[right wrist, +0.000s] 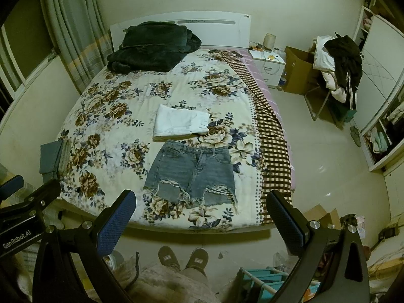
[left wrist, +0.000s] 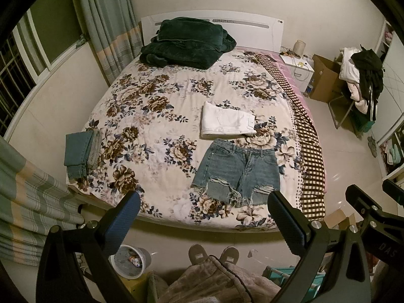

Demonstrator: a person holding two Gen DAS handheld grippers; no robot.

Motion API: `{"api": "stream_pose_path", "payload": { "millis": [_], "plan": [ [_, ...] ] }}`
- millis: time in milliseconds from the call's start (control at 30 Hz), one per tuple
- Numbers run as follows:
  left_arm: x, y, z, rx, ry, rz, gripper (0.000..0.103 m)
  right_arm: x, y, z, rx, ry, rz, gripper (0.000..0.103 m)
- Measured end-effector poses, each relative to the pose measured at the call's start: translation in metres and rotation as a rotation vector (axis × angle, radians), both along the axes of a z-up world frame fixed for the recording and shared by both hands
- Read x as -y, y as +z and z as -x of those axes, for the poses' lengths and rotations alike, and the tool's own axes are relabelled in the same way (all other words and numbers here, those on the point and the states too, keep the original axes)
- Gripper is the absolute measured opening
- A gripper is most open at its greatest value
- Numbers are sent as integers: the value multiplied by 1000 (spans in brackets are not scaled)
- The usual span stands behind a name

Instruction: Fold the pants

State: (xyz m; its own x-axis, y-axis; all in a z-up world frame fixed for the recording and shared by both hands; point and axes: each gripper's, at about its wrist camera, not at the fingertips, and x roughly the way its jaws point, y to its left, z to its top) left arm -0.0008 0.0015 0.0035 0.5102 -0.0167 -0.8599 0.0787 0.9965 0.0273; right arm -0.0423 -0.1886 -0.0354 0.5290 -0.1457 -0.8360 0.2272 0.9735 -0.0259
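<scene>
At about nine o'clock on the floral bedspread (left wrist: 151,96), right at the bed's edge, a folded teal pair of pants (left wrist: 78,154) lies stacked beside a folded grey garment (left wrist: 94,151). Toward the middle, at roughly one o'clock from where the person stands, folded white pants (left wrist: 227,121) sit squared off. Just below them, nearly touching, ripped denim shorts (left wrist: 237,171) lie spread flat, waistband toward twelve o'clock, frayed hems toward six. These look like the piece left to fold; the others appear done.

The left gripper (left wrist: 204,217) hangs over the foot of the bed with its jaws spread wide, holding nothing. The right gripper (right wrist: 202,217) is likewise wide apart and empty, the shorts showing between its fingers. Neither touches the denim, so I judge the fold has not begun. At two o'clock a checked blanket (left wrist: 310,151) drapes down the bed's side.
</scene>
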Motion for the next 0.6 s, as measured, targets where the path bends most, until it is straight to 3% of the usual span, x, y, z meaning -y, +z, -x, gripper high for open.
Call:
{"api": "stream_pose_path", "payload": {
  "millis": [400, 600],
  "plan": [
    [0, 0, 0, 1, -1, 3, 103, -3, 4, -2, 0, -2, 0, 103],
    [0, 0, 0, 1, 0, 4, 103, -27, 12, -5, -2, 1, -2, 103]
  ]
}}
